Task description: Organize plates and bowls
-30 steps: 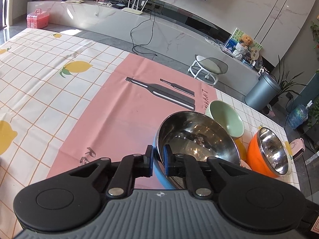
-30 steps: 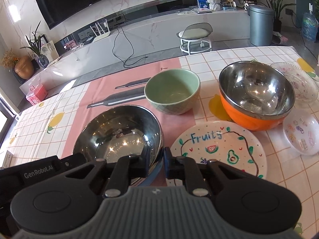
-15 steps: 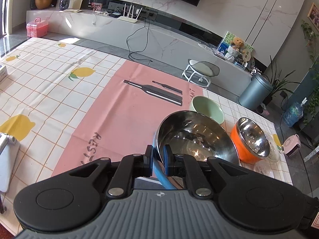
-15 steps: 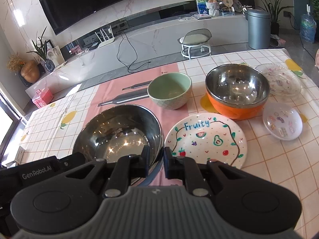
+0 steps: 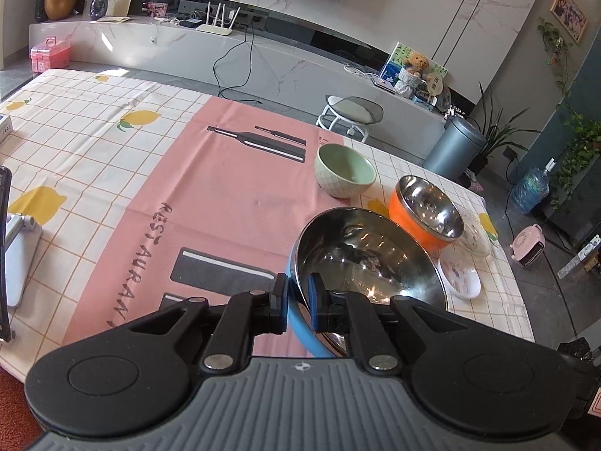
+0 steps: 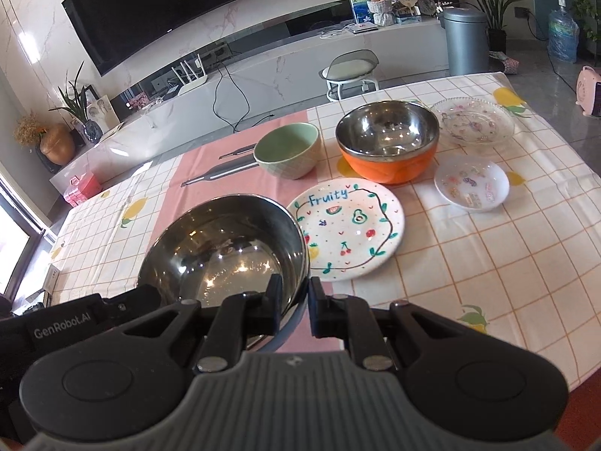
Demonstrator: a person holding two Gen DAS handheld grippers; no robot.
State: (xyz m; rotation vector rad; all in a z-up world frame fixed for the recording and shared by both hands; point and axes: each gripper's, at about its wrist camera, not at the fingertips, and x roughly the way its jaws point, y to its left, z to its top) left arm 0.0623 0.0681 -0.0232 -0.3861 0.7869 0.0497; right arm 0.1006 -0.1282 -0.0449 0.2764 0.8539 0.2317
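Between both clamped tongs [image 5: 298, 302] [image 6: 295, 306], blue-walled shiny steel bowl [image 6: 225, 248], rim pinched.

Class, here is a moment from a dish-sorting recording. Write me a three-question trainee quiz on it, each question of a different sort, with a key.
1. True or false: both sets of jaws are clamped on the rim of the large steel bowl with the blue outside.
2. Which dish lies nearest the white round plate lettered "Fruity" on its right? A. the clear glass plate with a beaded edge B. the small white saucer with coloured stickers C. the pale green ceramic bowl
3. Fill in: the steel-lined bowl beside the green one is ____ outside.

Key: 1 true; 2 B; 3 orange.
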